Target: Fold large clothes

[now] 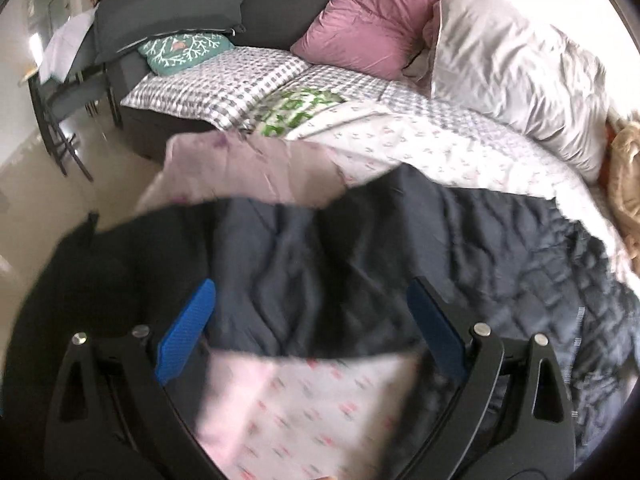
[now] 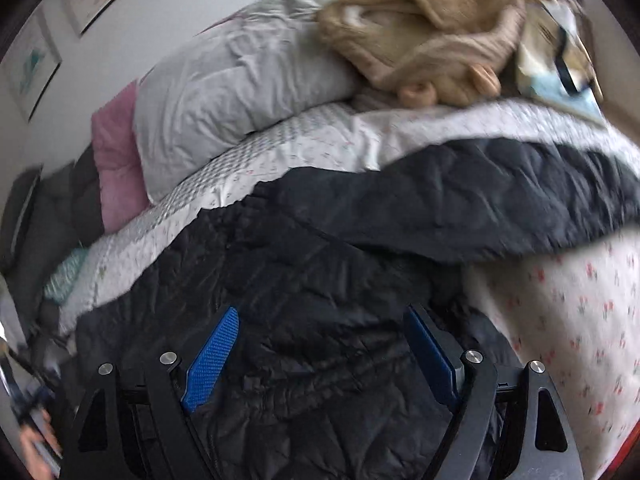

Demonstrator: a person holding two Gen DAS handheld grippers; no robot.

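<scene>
A large dark quilted jacket (image 1: 440,240) lies spread across the bed's flowered sheet (image 1: 304,412). In the left wrist view my left gripper (image 1: 312,286) hovers over the jacket's near hem, its blue pads (image 1: 188,328) wide apart and nothing between them. In the right wrist view the jacket (image 2: 320,264) shows its crinkled quilted side, with a smoother dark panel (image 2: 480,200) folded across the far part. My right gripper (image 2: 322,314) stands open above the quilted fabric, gripping none of it. Both views are blurred by motion.
A pink pillow (image 1: 372,20), a pale grey pillow (image 1: 512,64) and a teal cushion (image 1: 184,52) lie at the bed's far side. A beige plush heap (image 2: 432,28) rests by the grey pillow. A dark chair (image 1: 72,120) stands on the floor to the left. A hand (image 2: 36,436) shows bottom left.
</scene>
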